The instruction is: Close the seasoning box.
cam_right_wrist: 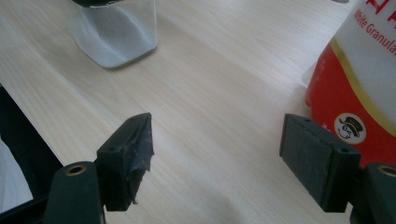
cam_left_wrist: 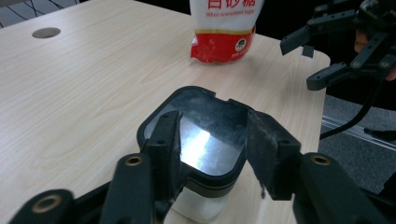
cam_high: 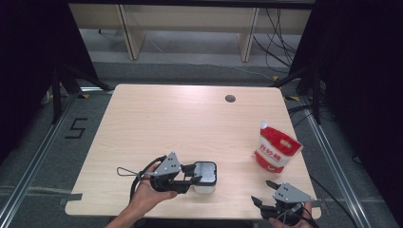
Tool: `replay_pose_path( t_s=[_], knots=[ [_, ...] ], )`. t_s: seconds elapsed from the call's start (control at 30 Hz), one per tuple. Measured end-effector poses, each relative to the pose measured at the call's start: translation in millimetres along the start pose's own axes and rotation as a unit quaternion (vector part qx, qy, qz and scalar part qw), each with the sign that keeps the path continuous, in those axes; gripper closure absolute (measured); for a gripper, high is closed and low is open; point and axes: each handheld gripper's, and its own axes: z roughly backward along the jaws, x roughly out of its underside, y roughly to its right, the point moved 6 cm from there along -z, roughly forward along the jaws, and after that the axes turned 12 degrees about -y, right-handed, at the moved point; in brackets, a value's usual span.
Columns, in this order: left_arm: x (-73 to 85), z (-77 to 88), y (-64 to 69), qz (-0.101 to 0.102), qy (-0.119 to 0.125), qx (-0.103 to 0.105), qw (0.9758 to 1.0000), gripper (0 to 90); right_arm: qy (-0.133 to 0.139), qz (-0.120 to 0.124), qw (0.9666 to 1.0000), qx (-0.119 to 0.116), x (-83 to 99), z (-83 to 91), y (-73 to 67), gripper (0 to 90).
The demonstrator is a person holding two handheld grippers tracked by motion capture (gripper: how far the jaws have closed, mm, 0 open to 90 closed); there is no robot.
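Note:
A clear container with a black-rimmed lid (cam_high: 206,175) (cam_left_wrist: 205,135) stands near the table's front edge, left of the middle. My left gripper (cam_high: 194,174) (cam_left_wrist: 215,144) reaches it from the left and is open. Its jaws stand over and beside the near part of the lid without pressing on it. A red and white sugar pouch (cam_high: 276,149) (cam_left_wrist: 223,28) (cam_right_wrist: 359,84) stands upright at the right. My right gripper (cam_high: 261,191) (cam_right_wrist: 217,144) hovers at the front right corner, open and holding nothing. The container's base (cam_right_wrist: 114,37) lies ahead of it, to the left.
The light wood table (cam_high: 166,123) has a round cable hole (cam_high: 230,99) (cam_left_wrist: 45,32) near its far edge. My right gripper (cam_left_wrist: 313,60) shows beyond the container in the left gripper view. Wooden furniture legs and loose cables stand on the floor behind the table.

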Motion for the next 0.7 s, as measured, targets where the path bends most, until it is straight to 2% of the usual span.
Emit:
replay_pose_path(
  t_s=[0.07, 0.13, 0.17, 0.2, 0.27, 0.3, 0.33, 0.4, 0.47, 0.5, 0.57, 0.63, 0.7],
  knots=[
    [1.7, 4.6, -2.8, 0.004, -0.002, -0.006, 1.0000, 44.5, -0.001, 0.000, 1.0000, -0.001, -0.2, 0.1, -0.5, 26.9],
    [3.5, 8.5, -4.5, 0.004, -0.002, -0.007, 1.0000, 40.9, -0.002, -0.002, 1.0000, 0.001, 0.0, 0.4, -0.3, 26.9],
    [4.8, 9.5, -4.2, 0.015, 0.000, -0.004, 0.9999, 39.5, -0.002, -0.002, 1.0000, 0.001, -0.1, 0.4, -0.4, 26.9],
    [6.1, 11.5, -5.6, 0.011, -0.003, -0.007, 0.9999, 37.8, -0.002, -0.002, 1.0000, 0.001, 0.0, 0.4, -0.4, 26.9],
    [9.3, 13.8, -6.4, 0.022, -0.002, -0.010, 0.9997, 35.1, -0.001, -0.002, 1.0000, 0.001, 0.0, 0.1, -0.3, 26.8],
    [11.2, 15.3, -7.5, 0.019, -0.004, -0.011, 0.9997, 33.7, -0.002, -0.002, 1.0000, 0.001, 0.1, -0.1, -0.3, 26.6],
    [13.3, 16.3, -7.6, 0.024, -0.004, -0.008, 0.9997, 32.6, -0.002, -0.003, 1.0000, 0.000, 0.1, -0.2, -0.6, 26.6],
    [18.3, 19.3, -9.3, 0.020, -0.006, -0.011, 0.9997, 31.4, -0.001, -0.002, 1.0000, 0.000, 0.1, -0.3, -0.8, 26.5],
    [23.2, 21.8, -10.0, 0.030, -0.008, -0.011, 0.9994, 30.1, 0.001, -0.003, 1.0000, -0.003, -0.2, -0.9, -1.1, 26.5],
    [26.4, 23.6, -11.2, 0.035, -0.011, -0.018, 0.9992, 29.8, 0.001, -0.002, 1.0000, -0.004, -0.2, -1.0, -1.3, 26.5],
    [30.9, 25.3, -12.7, 0.040, -0.012, -0.019, 0.9989, 28.9, -0.003, -0.003, 1.0000, 0.000, 0.2, -0.5, -1.4, 26.5],
    [34.3, 27.5, -14.4, 0.035, -0.013, -0.019, 0.9991, 28.5, -0.004, -0.003, 1.0000, -0.001, 0.2, -0.5, -1.8, 26.4],
    [37.6, 29.0, -14.0, 0.045, -0.014, -0.020, 0.9987, 27.9, -0.002, 0.001, 1.0000, 0.000, -0.2, -0.6, -1.5, 26.4]
  ],
)
